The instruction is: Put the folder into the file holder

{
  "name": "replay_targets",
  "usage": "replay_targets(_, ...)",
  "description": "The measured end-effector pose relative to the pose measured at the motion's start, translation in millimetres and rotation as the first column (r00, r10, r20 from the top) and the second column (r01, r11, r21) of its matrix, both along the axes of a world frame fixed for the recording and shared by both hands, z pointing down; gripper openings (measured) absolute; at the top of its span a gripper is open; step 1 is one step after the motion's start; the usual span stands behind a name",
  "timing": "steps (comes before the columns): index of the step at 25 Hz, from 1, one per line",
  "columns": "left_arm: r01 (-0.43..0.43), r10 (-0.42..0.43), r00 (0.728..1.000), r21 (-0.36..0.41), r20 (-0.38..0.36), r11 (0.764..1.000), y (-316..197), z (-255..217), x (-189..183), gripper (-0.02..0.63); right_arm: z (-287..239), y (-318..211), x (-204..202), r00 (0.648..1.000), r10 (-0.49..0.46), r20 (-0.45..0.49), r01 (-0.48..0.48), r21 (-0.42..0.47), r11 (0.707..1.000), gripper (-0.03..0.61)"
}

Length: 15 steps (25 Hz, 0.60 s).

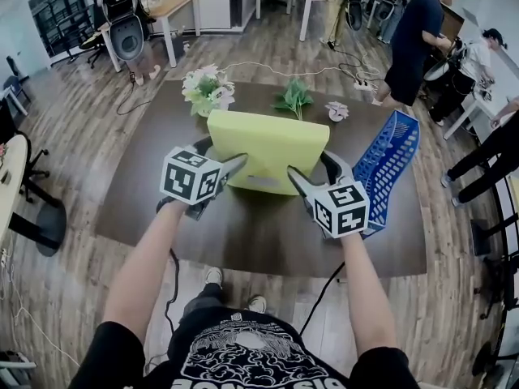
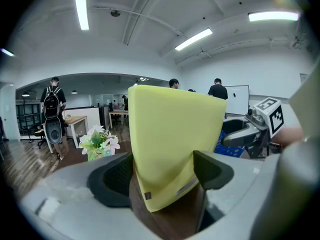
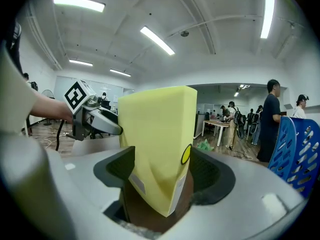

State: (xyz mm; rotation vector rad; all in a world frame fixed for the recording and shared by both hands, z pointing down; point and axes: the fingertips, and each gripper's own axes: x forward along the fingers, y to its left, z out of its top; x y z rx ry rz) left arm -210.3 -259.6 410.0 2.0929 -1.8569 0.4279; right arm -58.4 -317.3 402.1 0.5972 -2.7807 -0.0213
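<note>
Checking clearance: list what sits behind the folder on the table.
Beyond the folder, flowers, a green plant and a small white thing stand on the table. The tabletop right behind the folder is covered by it.

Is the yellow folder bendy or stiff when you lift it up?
Probably stiff: the folder looks flat with no sag, though the left hand-held gripper and right hand-held gripper pinch only its near corners. It looks thick, so maybe a bit heavy. Its smooth cover might slip.
</note>
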Motion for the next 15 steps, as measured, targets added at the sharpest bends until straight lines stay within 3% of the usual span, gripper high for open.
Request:
replay_targets(9, 0.005, -0.005, 1.000, 0.012, 0.001, 1.000, 3, 0, 2, 0.390, -10, -10, 10, 0.991, -0.126, 0.042, 0.127, -0.005, 0.992, 0.348)
replay_targets(15, 0.014, -0.014, 1.000, 0.014, 0.003, 1.000, 3, 1, 1, 0.390, -11, -11, 2, 0.957, -0.289, 0.042, 0.289, -0.020, 0.957, 0.356)
